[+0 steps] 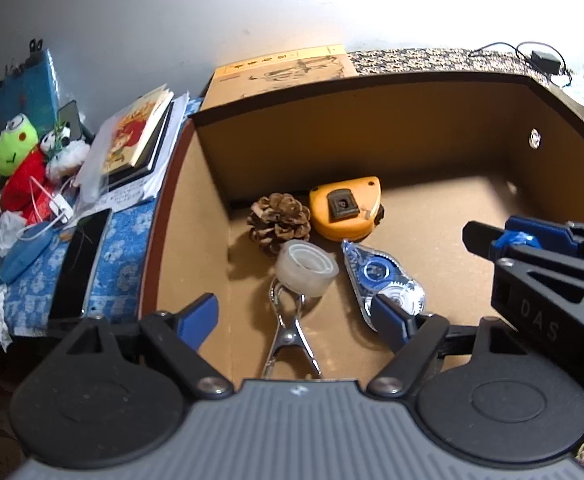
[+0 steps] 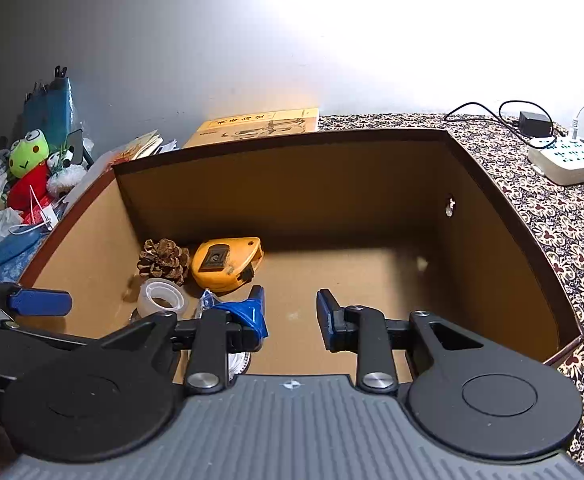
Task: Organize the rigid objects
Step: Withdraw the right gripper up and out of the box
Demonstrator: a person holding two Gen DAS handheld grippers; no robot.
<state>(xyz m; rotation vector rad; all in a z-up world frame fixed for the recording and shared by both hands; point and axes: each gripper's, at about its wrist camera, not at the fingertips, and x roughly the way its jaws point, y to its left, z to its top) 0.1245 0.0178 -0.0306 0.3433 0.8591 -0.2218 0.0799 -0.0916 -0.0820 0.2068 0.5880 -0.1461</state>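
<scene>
In the box's (image 1: 372, 120) left corner the metal clip (image 1: 290, 332) lies lengthwise between the spread, empty left tongs (image 1: 298, 320) — nearer than the right tongs (image 2: 290, 316), also spread and empty.

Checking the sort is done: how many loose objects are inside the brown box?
5, clustered at its left: pine cone, orange tape measure, clear tape roll, correction tape, metal clip. The grippers may hide more.
</scene>
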